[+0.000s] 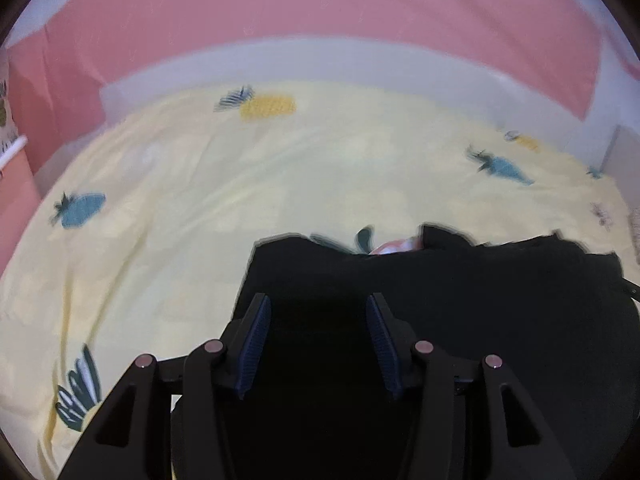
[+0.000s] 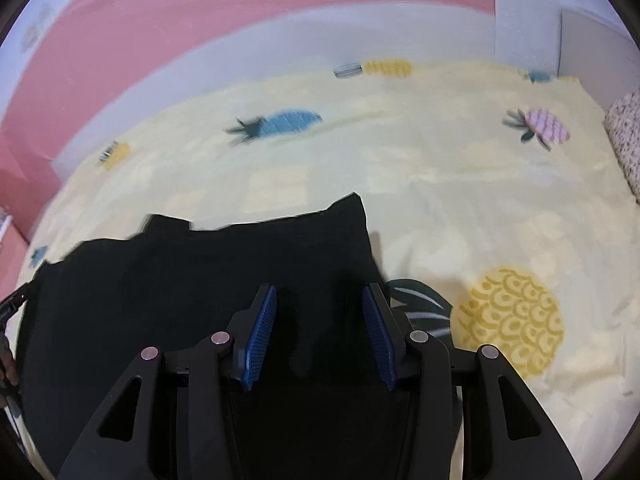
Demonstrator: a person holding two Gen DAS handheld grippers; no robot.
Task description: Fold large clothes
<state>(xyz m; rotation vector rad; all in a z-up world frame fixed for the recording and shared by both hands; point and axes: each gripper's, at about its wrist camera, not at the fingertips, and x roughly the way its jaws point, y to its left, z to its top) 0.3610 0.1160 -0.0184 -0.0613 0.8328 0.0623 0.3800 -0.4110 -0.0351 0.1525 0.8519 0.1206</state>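
black garment (image 1: 460, 300) is lying on the pale yellow bedsheet (image 1: 180, 220), at the near side of the bed, directly under and ahead of both grippers. its long axis is running sideways across the two views: in the left wrist view it is spreading from just left of the fingers out to the right edge, and in the right wrist view the same cloth (image 2: 180, 280) is stretching from the right finger off to the left edge. its far edge is looking uneven and stepped, with one corner sticking up toward the far side of the bed in the right wrist view. a small pink and white patch (image 1: 394, 246) is showing at that far edge in the left wrist view; what it is cannot be told.

left gripper (image 1: 318, 344) is hovering over the cloth with its jaws spread wide, blue pads (image 1: 256, 344) apart and nothing between them but the dark fabric below. right gripper (image 2: 320, 334) is standing the same way, jaws wide apart, pads (image 2: 260, 336) holding nothing; whether either is touching the cloth cannot be told.

the sheet is carrying printed pineapples, a large yellow one (image 2: 512, 320) just right of the right gripper and a blue one (image 2: 280, 122) farther off. beyond the bed a grey-white band is running along a pink wall (image 1: 320, 8). a speckled cushion (image 2: 628, 140) is sitting at the right edge.
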